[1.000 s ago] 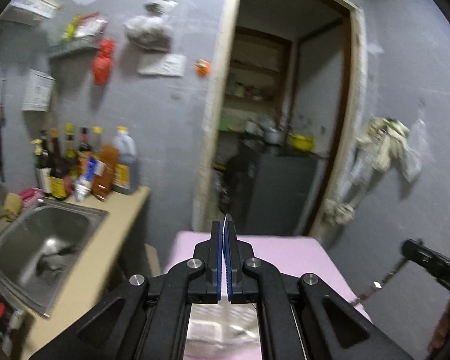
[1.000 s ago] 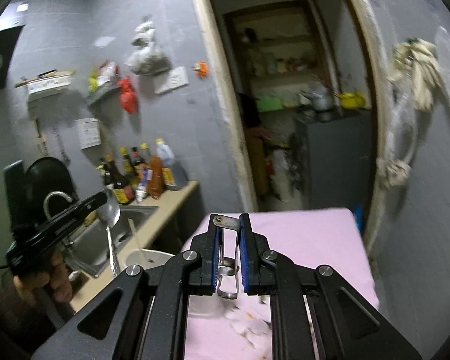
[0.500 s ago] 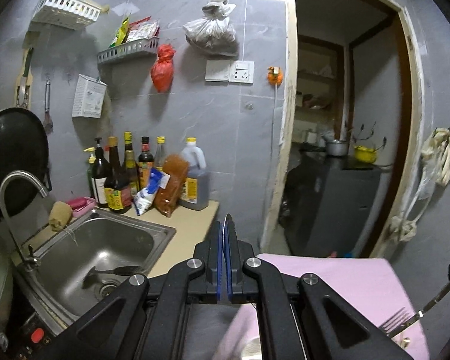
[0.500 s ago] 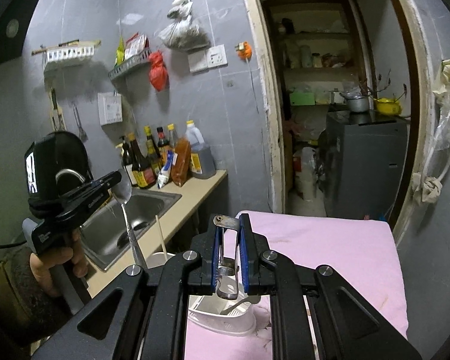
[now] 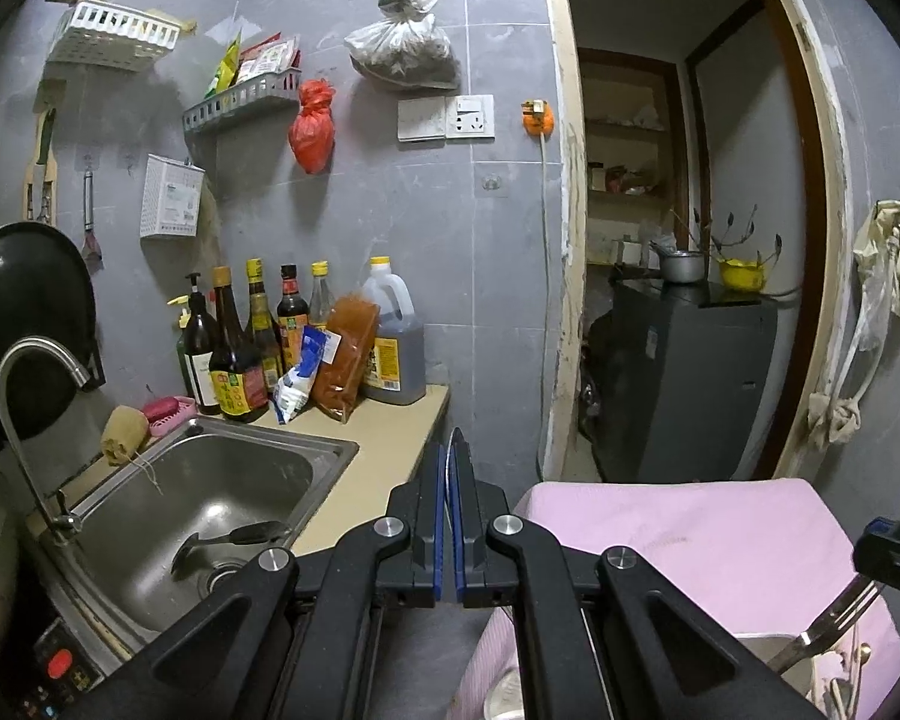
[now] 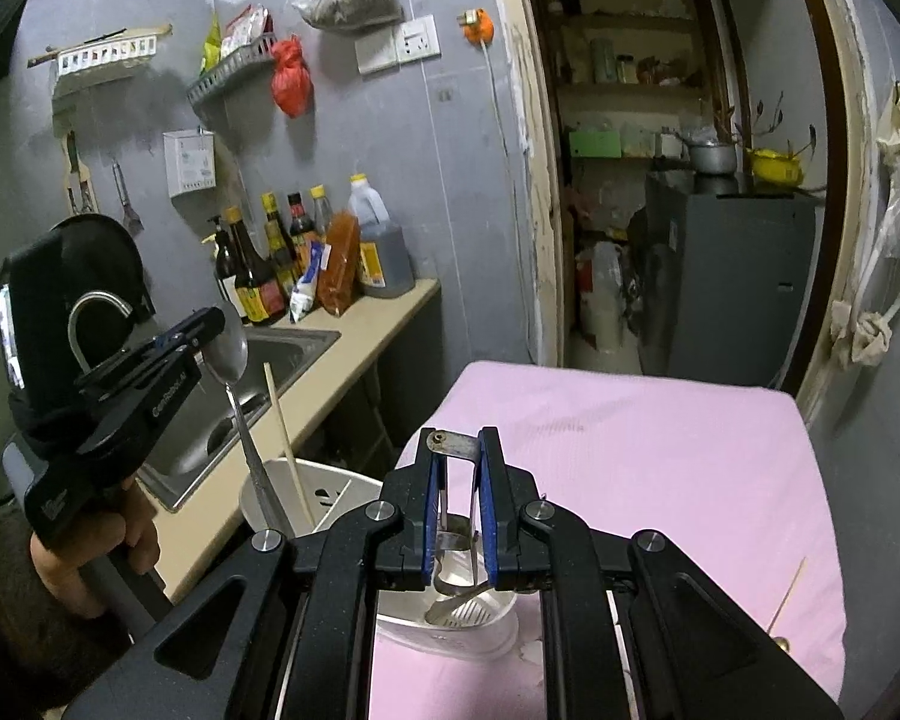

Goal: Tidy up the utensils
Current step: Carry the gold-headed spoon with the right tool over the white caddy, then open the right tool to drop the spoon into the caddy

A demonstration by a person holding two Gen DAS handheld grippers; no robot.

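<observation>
Spoon clamped in left gripper, fork in right gripper; neither dropped into white holder below yet.

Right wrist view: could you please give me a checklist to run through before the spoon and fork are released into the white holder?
1. Grip of the left gripper on the spoon: ok, shut on its bowl, handle hanging down.
2. Spoon handle's tip inside the rim of the white holder: ok, apparently.
3. Spoon clear of the chopstick standing in the holder: cannot tell.
4. Grip of the right gripper on the fork: ok, shut on its handle.
5. Fork tines over the holder: ok; which compartment, cannot tell.
</observation>
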